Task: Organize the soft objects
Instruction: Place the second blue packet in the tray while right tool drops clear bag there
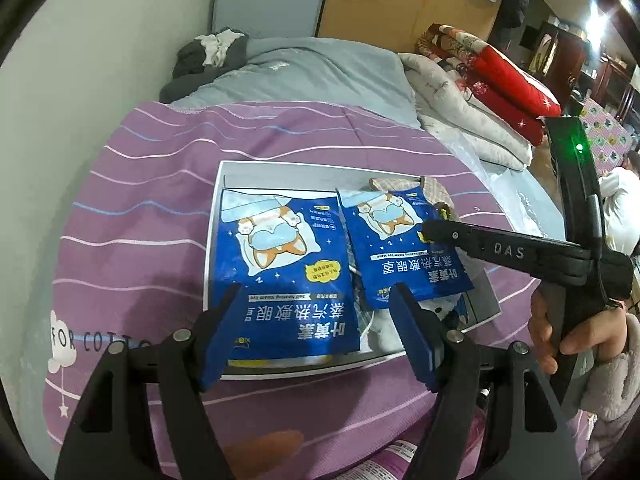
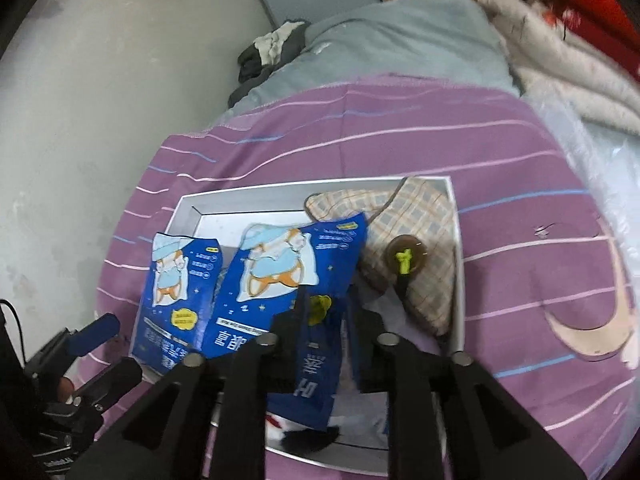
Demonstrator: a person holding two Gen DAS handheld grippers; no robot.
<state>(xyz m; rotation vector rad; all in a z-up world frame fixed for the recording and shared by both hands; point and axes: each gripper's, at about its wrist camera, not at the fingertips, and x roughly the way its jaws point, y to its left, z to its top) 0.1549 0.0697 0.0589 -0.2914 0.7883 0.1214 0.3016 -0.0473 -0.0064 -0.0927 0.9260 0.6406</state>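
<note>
Left wrist view looks steeply down from close above the shallow white cardboard tray (image 1: 216, 240) on the purple striped bedsheet (image 1: 132, 208), facing the grey wall. Right wrist view sits nearer, lower over the same tray (image 2: 456, 240), angled from its right side. Both share tray, sheet (image 2: 520, 184) and wall.

Blue packets (image 1: 286, 276) in box: "Self Heating Steam Eye Mask" plus Chinese text, seen upside down. Right gripper (image 1: 424, 235) arm: "DAS". Purple sheet (image 1: 132, 208): "FOR COTTO", rest hidden.
</note>
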